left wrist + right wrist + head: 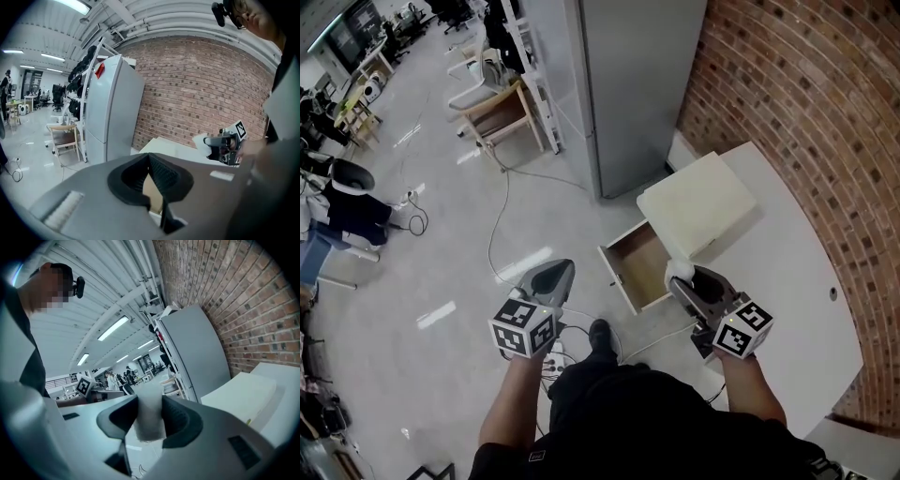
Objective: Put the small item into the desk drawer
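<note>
My right gripper (682, 278) is shut on a small white soft item (677, 270), just off the near right corner of the open drawer (639, 265). The wooden drawer stands pulled out of the white desk (787, 281), and its inside shows bare. In the right gripper view the white item (149, 425) fills the gap between the dark jaws of that gripper (150, 417). My left gripper (560, 268) hangs over the floor to the left of the drawer, its jaws together with nothing in them (149, 158). From the left gripper view, the right gripper (220, 143) shows with the item (204, 140).
A flat white box (698, 204) lies on the desk just beyond the drawer. A tall grey cabinet (637, 84) stands behind it, and a brick wall (806, 112) runs along the right. Cables and a power strip (553, 356) lie on the floor by my feet.
</note>
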